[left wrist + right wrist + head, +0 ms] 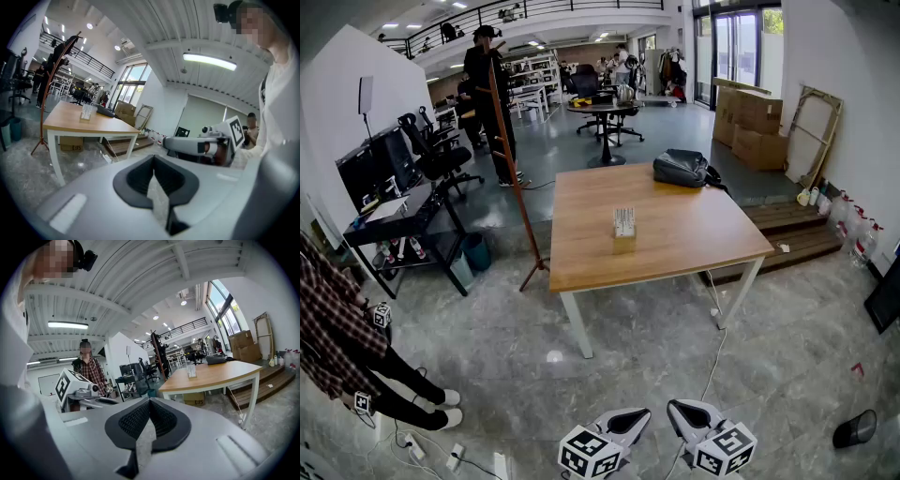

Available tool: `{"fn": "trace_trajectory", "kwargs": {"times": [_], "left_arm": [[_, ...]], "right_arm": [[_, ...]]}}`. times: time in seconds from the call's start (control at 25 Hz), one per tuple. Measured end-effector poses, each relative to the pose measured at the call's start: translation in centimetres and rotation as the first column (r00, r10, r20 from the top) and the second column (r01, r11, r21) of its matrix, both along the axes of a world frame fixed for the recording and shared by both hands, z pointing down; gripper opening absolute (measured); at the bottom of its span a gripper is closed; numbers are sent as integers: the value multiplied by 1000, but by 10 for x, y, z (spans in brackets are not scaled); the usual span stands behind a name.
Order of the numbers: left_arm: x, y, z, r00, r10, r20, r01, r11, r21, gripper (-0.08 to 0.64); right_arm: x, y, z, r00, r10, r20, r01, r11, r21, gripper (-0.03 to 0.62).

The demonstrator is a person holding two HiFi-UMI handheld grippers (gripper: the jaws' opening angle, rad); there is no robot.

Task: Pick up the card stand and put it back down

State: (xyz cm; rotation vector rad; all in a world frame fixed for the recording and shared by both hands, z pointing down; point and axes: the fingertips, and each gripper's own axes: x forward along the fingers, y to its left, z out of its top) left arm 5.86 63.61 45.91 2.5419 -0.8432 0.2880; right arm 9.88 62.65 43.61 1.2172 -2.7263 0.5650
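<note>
card stand (624,229): 1, mid-frame on table (694,234) | left gripper (630,419), right gripper (682,414): 2, bottom centre (well apart from table), side by side, both jaws together, empty

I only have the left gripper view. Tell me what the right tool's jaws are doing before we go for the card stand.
Observer: The right tool has its jaws together, with nothing between them.
Operator: Give me the table layout from above.
Observer: In the head view, the card stand stands upright near the middle of the table, clearly apart from the black bag at the far right corner.
Operator: Check our left side.
Observer: A person in a plaid shirt stands off to the left, away from the table.
</note>
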Motion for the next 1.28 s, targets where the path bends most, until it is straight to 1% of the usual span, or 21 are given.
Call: {"fn": "trace_trajectory", "kwargs": {"times": [0.08,0.2,0.44,0.6,0.72,0.84,1.0,1.12,1.28], "left_arm": [[4,-32,-5,1000,-18,-14,19,999,34,6],[-1,-79,-11,999,-34,-23,36,997,68,8],[-32,-156,-18,999,-41,-24,42,998,54,8],[-52,-227,-30,999,-38,-33,41,996,76,8],[-61,-271,-34,999,-23,-24,25,995,98,8],[-66,-303,-34,1000,-5,-26,8,995,102,6],[-71,-332,-37,1000,4,-29,-1,995,98,8],[-71,-354,-38,999,-6,-32,9,995,95,7],[-63,-388,-31,999,2,-34,1,996,85,8]], "right_arm": [[5,-29,-3,1000,-15,-17,15,1000,27,-3],[-1,-73,-9,999,-29,-30,31,998,56,-3],[-29,-160,-27,999,-18,-47,20,998,62,-3],[-43,-227,-40,999,-1,-54,6,996,85,-3],[-51,-268,-44,999,21,-50,-15,994,109,-3],[-59,-298,-44,998,40,-51,-34,993,112,-3],[-69,-323,-36,997,35,-71,-29,996,80,-3],[-64,-344,-34,997,39,-73,-34,997,71,-3],[-54,-382,-31,995,51,-82,-44,995,86,-3]]}}
